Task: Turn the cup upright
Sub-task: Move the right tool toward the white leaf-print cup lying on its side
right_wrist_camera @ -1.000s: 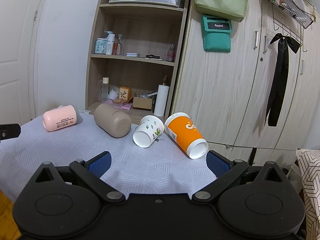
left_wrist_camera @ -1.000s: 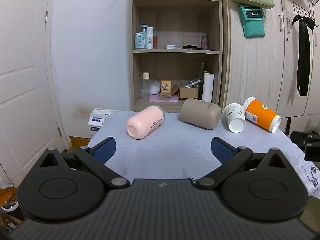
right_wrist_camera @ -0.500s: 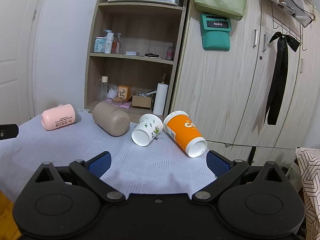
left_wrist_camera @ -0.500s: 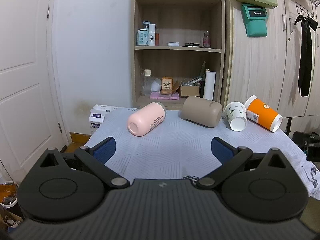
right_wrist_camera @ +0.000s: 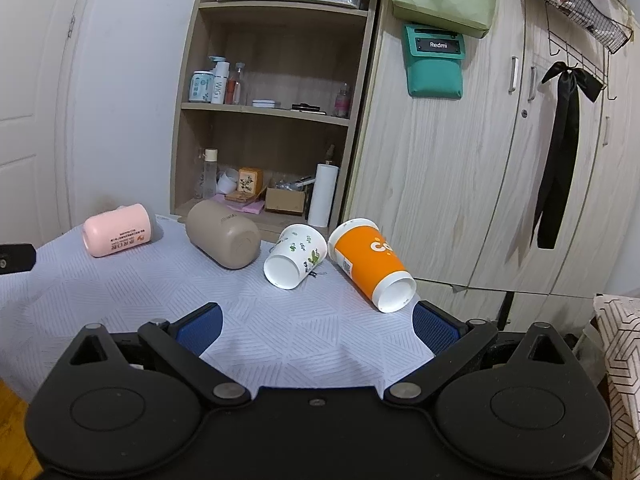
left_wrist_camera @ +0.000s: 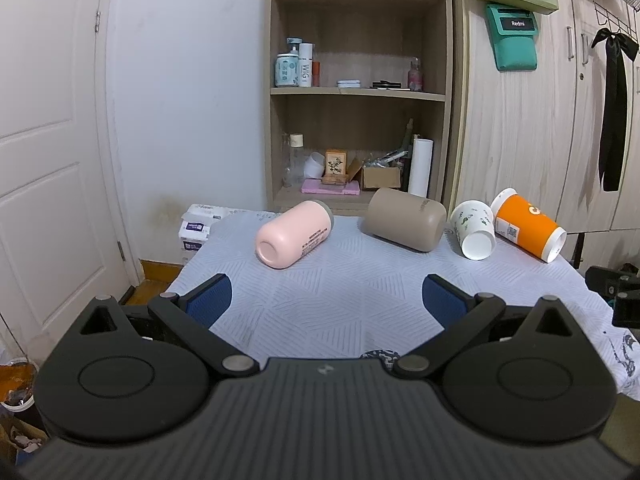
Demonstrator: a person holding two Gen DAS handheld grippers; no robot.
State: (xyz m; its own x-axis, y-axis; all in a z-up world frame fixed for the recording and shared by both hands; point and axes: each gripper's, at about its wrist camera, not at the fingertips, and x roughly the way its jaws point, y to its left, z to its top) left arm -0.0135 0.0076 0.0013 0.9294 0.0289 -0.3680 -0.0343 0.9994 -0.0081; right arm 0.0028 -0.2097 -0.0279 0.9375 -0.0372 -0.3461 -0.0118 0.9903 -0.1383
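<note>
Four cups lie on their sides in a row on a table with a pale blue-white cloth (left_wrist_camera: 340,304): a pink cup (left_wrist_camera: 294,234) (right_wrist_camera: 117,230), a taupe cup (left_wrist_camera: 406,224) (right_wrist_camera: 224,234), a white cup with green leaf print (left_wrist_camera: 474,229) (right_wrist_camera: 295,256), and an orange cup (left_wrist_camera: 528,227) (right_wrist_camera: 370,264). My left gripper (left_wrist_camera: 326,302) is open and empty, short of the pink and taupe cups. My right gripper (right_wrist_camera: 318,326) is open and empty, short of the white and orange cups.
Behind the table stand a wooden shelf unit (left_wrist_camera: 356,92) with bottles and boxes and a wooden wardrobe (right_wrist_camera: 480,160). A white door (left_wrist_camera: 48,140) is at the left. The other gripper shows at the right edge of the left wrist view (left_wrist_camera: 616,292).
Both views shifted slightly: the cups sit a little lower and farther in the left wrist view, a little higher in the right wrist view. The cups have not moved. Both grippers stay open.
</note>
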